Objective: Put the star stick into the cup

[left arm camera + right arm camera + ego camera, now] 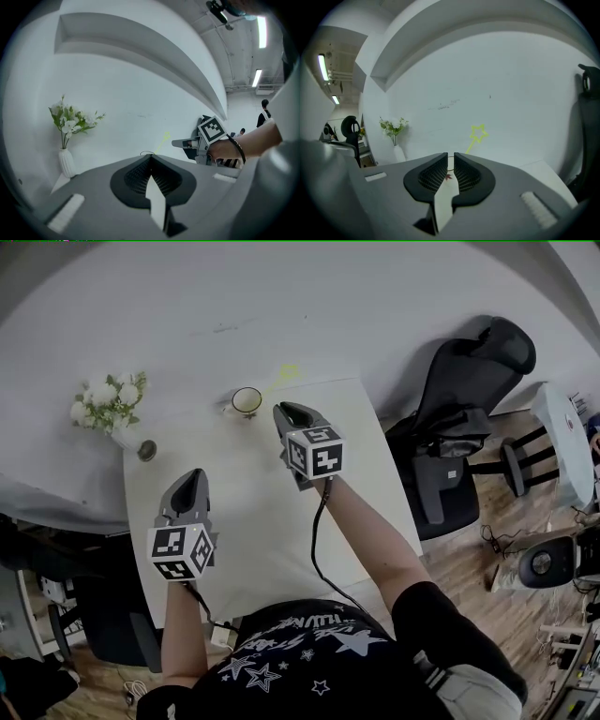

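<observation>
— How's the left tool?
— Jaws pressed together, empty, hovering over the surface.
— The cup?
— Far edge, by the wall. The star stick slants up from it; inside or behind, can't tell.
— And the right tool?
— Jaws a slit apart, empty, aimed at the cup.

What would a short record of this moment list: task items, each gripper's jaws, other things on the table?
cup: cup at the far edge of the white table
star stick: yellow star stick slants up from the cup toward the wall; seems already in it
left gripper: jaws together, empty
right gripper: jaws slightly apart, empty, beside the cup
other: vase of flowers at the table's far left corner
</observation>
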{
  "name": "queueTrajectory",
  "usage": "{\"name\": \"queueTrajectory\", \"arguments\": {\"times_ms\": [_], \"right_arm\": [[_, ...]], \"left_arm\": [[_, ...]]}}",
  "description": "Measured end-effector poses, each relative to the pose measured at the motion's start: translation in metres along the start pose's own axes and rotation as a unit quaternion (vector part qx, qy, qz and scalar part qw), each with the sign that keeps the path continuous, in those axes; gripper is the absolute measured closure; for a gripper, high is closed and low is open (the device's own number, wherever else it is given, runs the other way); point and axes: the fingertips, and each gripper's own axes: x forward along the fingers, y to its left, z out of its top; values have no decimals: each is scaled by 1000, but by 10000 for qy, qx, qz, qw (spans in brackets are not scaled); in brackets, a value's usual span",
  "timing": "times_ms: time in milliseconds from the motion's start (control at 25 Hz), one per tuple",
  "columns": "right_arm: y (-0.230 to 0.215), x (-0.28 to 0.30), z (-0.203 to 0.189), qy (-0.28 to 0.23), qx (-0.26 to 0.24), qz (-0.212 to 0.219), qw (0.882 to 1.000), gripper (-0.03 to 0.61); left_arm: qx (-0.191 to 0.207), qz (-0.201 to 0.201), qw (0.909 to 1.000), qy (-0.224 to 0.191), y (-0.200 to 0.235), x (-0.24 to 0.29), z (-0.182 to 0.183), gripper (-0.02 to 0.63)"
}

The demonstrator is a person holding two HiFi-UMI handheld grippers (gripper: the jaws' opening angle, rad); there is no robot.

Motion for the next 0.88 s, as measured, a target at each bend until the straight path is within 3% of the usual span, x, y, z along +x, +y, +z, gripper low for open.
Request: {"name": "queueTrajectory", "arguments": {"times_ms": [240,880], "right_arm": [[0,-55,1,-144,-84,17,9999,561],[9,-203,-16,-575,191,87,9981,561]], "left_arm": [[52,-43,9999,-97,-30,-24,7,611],[126,-107,9995,-268,-110,-94,2,611]]}}
